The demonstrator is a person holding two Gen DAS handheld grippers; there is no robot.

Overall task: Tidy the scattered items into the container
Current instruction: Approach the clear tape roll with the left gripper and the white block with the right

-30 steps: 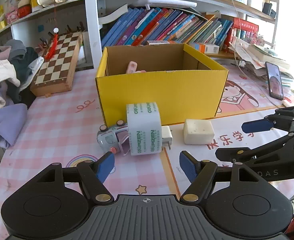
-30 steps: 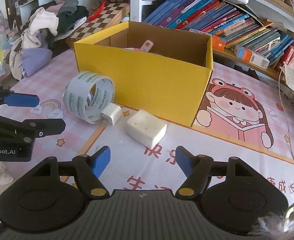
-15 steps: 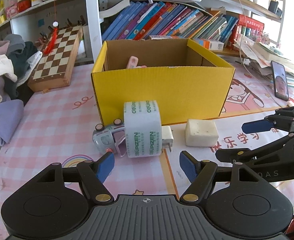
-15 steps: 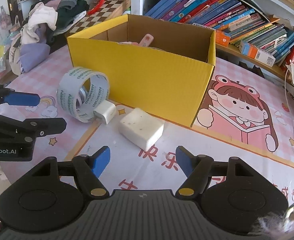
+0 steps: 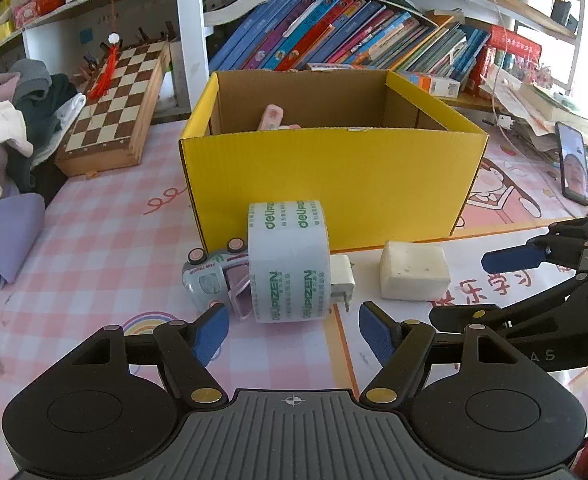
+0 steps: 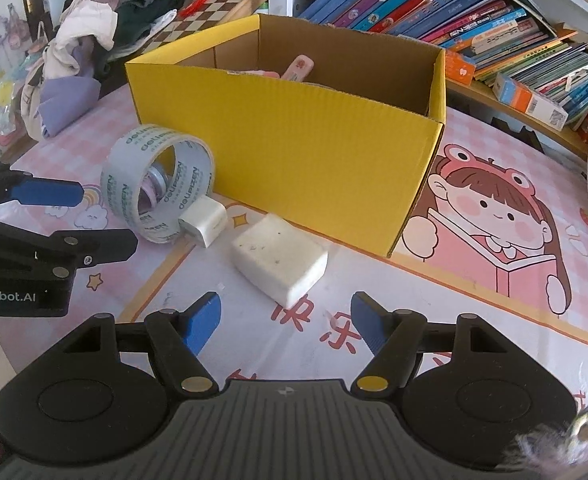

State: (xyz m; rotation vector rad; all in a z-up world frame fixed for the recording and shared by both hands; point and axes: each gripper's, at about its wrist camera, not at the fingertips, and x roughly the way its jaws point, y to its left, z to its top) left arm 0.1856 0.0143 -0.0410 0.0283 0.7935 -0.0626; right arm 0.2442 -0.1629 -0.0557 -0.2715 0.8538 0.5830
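In front of the yellow box [image 5: 334, 184], on the tabletop [image 5: 106, 240], stands the tape roll [image 5: 288, 260] on its edge, touching the box's near wall; a toy truck [image 5: 210, 276] lies on its side against the roll's left face and a white charger plug [image 5: 341, 276] touches its right face; a white soap-like block [image 6: 280, 256] rests just beside the plug, apart from the box; a pink item [image 6: 297, 67] already lies inside the box. The left hand-held gripper [image 5: 294, 332] hovers just short of the roll, released, jaws spread wider than the roll; the right hand-held gripper [image 6: 282, 324] hovers just short of the block, likewise released. Judged step: approach for pickup; the left should advance squarely so the pads close on the roll's flat faces without trapping truck or plug; the right should straddle the block's narrower sides, since it sits skewed to the jaws; lift clear of the box wall before releasing.
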